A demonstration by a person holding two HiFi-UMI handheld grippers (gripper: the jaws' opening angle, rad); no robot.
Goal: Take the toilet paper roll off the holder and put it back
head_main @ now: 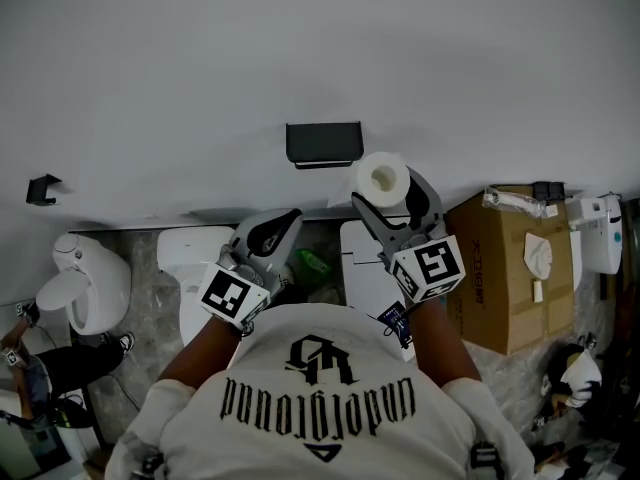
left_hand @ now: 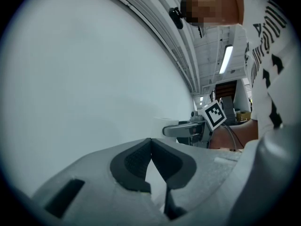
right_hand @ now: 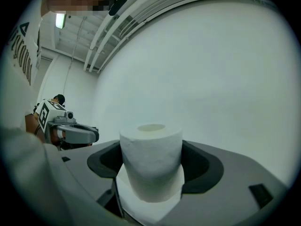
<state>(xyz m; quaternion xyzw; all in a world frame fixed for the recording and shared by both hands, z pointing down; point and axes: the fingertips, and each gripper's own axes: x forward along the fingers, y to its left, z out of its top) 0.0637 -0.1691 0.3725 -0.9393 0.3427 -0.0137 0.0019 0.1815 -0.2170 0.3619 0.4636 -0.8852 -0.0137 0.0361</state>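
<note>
**Roll Off the Holder, Return Not Yet Made**

Held the toilet paper roll [head_main: 383, 176] in the right gripper [head_main: 388, 196], jaws spread around it and pressed against its sides, hollow core facing up in the head view. Held it in the air just below and to the right of the black holder [head_main: 323, 143] on the white wall [head_main: 300, 48], apart from it and not touching. Found the holder bare, with no roll on it. Hung the left gripper [head_main: 272, 230] lower and to the left, near the body, jaws pressed together at the tips with nothing between them. Saw only blank wall past the roll in the right gripper view, so could not judge alignment with the holder from there.

Judged the first half done: roll taken off. Judged the second half undone: roll to be brought up and left to the holder, seated on it, then released. Expected the seating to need care, given soft paper under the jaws and a core to be matched squarely to the holder. Could not make out any bar or peg under the holder's dark cover.
</note>
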